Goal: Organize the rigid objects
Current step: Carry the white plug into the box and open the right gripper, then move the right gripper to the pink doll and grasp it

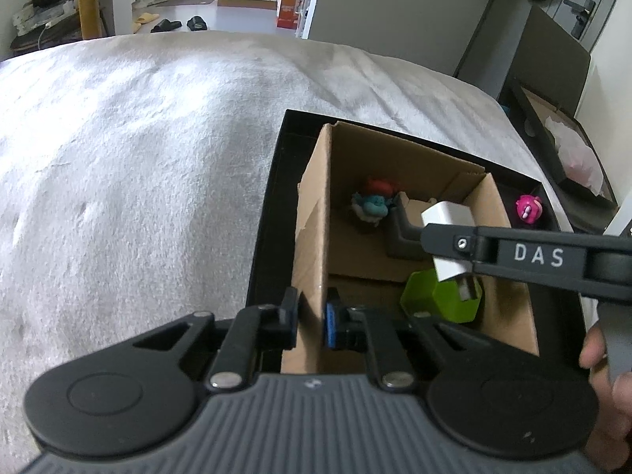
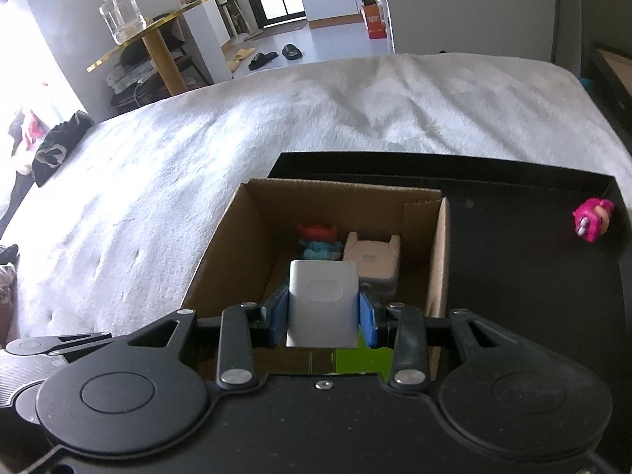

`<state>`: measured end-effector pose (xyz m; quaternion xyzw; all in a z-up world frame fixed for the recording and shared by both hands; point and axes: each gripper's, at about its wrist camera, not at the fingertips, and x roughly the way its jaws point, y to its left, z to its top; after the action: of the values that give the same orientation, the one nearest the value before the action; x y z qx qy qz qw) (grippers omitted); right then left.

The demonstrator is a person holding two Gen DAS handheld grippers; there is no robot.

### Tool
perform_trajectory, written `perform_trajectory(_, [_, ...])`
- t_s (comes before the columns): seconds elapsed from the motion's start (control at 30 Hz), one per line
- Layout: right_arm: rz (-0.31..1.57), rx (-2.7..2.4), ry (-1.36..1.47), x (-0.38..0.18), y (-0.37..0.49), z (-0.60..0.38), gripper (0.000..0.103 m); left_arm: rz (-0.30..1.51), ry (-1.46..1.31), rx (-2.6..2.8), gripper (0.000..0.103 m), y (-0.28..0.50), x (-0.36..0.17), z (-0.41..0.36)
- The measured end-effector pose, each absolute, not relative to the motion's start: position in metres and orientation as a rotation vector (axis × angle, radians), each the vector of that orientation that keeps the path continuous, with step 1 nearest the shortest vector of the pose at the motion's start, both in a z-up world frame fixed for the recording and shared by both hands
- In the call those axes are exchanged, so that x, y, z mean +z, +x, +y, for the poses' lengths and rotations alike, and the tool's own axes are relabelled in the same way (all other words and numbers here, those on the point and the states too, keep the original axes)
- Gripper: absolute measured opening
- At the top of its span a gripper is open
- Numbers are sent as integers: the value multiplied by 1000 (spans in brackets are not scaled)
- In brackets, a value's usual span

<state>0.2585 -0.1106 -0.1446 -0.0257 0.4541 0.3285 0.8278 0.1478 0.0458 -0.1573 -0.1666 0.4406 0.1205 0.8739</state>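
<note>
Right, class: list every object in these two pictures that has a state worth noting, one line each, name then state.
left gripper: shut on the cardboard box's near wall.
right gripper: shut on the white charger.
white charger: held above the box, not yet set down.
cardboard box: open-topped, standing in the black tray.
black tray: lies on the bed.
green container: inside the box.
blue-and-red figurine: inside the box.
pink toy: outside the box, on the tray.

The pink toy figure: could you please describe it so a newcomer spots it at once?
On the white bedspread lies a shallow black tray holding an open cardboard box. The small pink toy figure sits alone outside the box, in the tray's far right corner.
</note>
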Motion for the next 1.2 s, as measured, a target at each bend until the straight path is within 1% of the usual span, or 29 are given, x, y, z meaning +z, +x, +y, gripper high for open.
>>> perform_trajectory(0.23, [974, 724, -29, -152, 263, -100, 37, 924, -371, 255, 13, 149, -157, 48])
perform_trajectory(0.37, [953, 732, 8, -150, 269, -100, 41, 928, -368, 260, 13, 150, -156, 47])
perform_trajectory(0.7, [933, 713, 30, -138, 273, -135, 41, 928, -308, 278, 13, 154, -149, 41])
perform_trajectory(0.9, [931, 715, 77, -136, 278, -164, 40, 936, -276, 292, 17, 159, -144, 38])
perform_trajectory(0.97, [917, 705, 51, -133, 278, -170, 44, 948, -267, 301, 19, 162, -143, 36])
perform_trajectory(1.07, [923, 697, 42, -132, 283, -178, 45, 951, -265, 307, 36, 167, -142, 32])
perform_trajectory(1.13, [921, 686, 29, -132, 287, -184, 47, 956, -262, 315, 58, 171, -141, 30])
perform_trajectory(1.17, [919, 678, 25, -133, 289, -187, 48, 957, -256, 321, 61, 173, -141, 29])
perform_trajectory(1.2, [920, 674, 27, -134, 291, -191, 50, 957, -244, 326, 67, 174, -140, 27])
